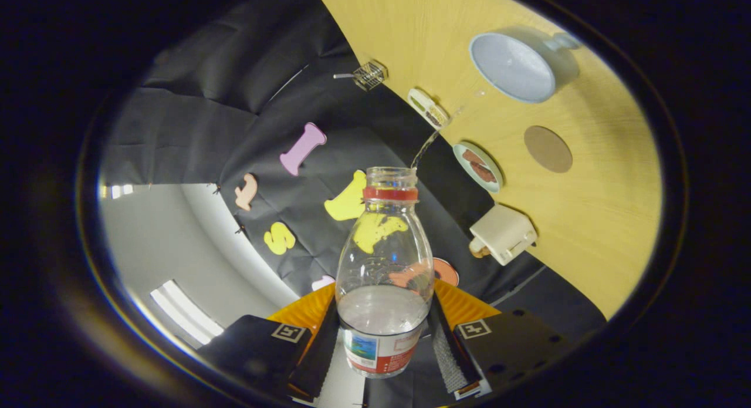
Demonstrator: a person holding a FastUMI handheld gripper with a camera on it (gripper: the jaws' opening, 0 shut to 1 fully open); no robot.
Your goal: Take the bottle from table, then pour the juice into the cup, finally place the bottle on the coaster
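Sideways now, the tongs (384, 337) clamp the bottle (384, 267) (uncapped), juice arcing toward the cup (513, 67).

1. The clear plastic bottle (384, 267), uncapped with a red neck ring and a label low on its body, sits clamped between my jaws, tipped so a thin stream leaves its mouth.
2. The pale blue cup (512, 67) lies beyond it on the counter.
3. The round brown coaster (548, 149) lies bare near the cup.

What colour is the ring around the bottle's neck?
Red, clearest in the gripper view: the ring circles the neck of the clear bottle.
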